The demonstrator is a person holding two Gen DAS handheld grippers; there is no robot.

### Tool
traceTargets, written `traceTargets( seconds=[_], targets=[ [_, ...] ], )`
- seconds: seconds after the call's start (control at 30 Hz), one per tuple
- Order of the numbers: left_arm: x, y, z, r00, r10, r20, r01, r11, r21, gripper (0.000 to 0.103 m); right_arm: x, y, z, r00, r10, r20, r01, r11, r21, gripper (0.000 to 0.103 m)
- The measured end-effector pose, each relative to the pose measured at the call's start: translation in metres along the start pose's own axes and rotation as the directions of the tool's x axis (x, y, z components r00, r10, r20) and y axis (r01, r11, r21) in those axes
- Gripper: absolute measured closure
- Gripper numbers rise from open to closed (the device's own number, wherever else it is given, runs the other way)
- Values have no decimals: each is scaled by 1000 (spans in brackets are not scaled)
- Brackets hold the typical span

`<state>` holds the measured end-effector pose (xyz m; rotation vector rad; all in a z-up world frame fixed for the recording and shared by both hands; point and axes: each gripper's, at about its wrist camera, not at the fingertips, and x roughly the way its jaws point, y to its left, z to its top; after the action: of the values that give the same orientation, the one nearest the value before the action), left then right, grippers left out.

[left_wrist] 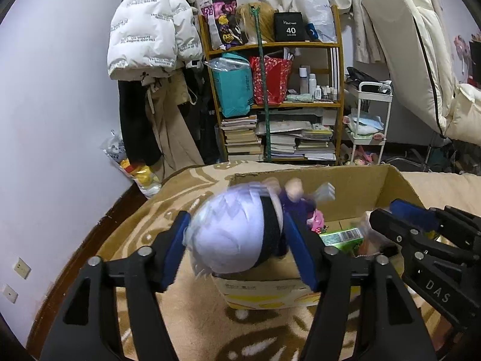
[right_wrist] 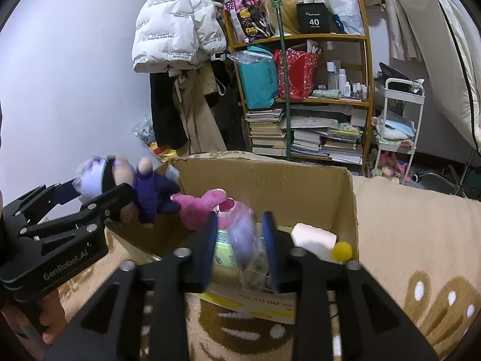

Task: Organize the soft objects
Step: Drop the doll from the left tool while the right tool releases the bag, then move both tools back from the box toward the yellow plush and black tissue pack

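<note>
My left gripper [left_wrist: 237,237] is shut on the head of a white-haired plush doll [left_wrist: 231,234] with a black blindfold and purple body, held over the near left corner of an open cardboard box [left_wrist: 354,192]. The doll also shows in the right wrist view [right_wrist: 144,192], with the left gripper [right_wrist: 99,192] at its head. My right gripper [right_wrist: 240,240] is shut on a lilac soft item in clear plastic wrap [right_wrist: 243,240] just above the box [right_wrist: 270,180]. A pink plush [right_wrist: 207,204] lies inside the box.
The box stands on a beige patterned blanket [right_wrist: 405,240]. It also holds a green packet [left_wrist: 342,237], a white roll [right_wrist: 312,237] and a yellow pompom [right_wrist: 342,251]. Behind stand a cluttered wooden shelf [left_wrist: 276,102], hanging coats [left_wrist: 150,30] and a white cart [left_wrist: 369,117].
</note>
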<state>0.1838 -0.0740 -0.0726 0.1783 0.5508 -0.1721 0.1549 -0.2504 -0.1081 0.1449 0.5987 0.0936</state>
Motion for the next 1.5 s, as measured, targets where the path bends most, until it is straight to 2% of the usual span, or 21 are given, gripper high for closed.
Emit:
traceTargets(
  seconds=[0.2, 0.3, 0.47, 0.53, 0.6, 0.67, 0.73, 0.83, 0.97, 1.07, 1.3, 1.5],
  targets=[
    [-6, 1, 0, 1000, 8, 14, -9, 1000, 5, 26, -4, -1, -2, 1000, -11, 8, 10, 1000, 15, 61],
    [-9, 1, -2, 1000, 17, 13, -17, 1000, 13, 22, -9, -3, -1, 1000, -13, 20, 13, 1000, 27, 49],
    [-22, 4, -1, 999, 31, 28, -31, 999, 15, 20, -21, 0, 2, 999, -16, 45, 15, 1000, 23, 45],
    [-29, 6, 0, 999, 33, 33, -33, 999, 13, 16, -27, 0, 2, 998, -19, 53, 18, 999, 29, 36],
    [-36, 8, -1, 998, 40, 42, -41, 999, 6, 8, -34, 1, 2, 998, -23, 64, 21, 999, 34, 31],
    [-43, 10, -3, 998, 46, 46, -47, 999, 5, 8, -41, 2, 2, 997, -25, 71, 23, 999, 35, 27],
    [-50, 10, -4, 998, 45, 37, -46, 999, 13, 8, -50, 3, 2, 996, -28, 80, 25, 999, 35, 18],
    [-61, 12, -5, 999, 23, 33, -24, 1000, 10, 8, -64, 3, 2, 995, -32, 95, 28, 998, 50, 12],
    [-82, 13, -5, 999, 14, 52, -15, 1000, 6, 8, -83, 2, 1, 994, -38, 106, 30, 997, 73, 10],
    [-98, 12, -9, 998, 13, 65, -13, 1000, 10, 6, -99, 0, 1, 990, -59, 125, 49, 996, 78, 1],
    [-131, 4, -19, 995, 28, 101, -33, 998, 53, 5, -134, 4, 2, 986, -75, 149, 69, 997, 46, 0],
    [-153, 2, -24, 994, 21, 107, -26, 999, 45, 5, -155, 9, -1, 983, -97, 154, 95, 995, 17, 0]
  ],
)
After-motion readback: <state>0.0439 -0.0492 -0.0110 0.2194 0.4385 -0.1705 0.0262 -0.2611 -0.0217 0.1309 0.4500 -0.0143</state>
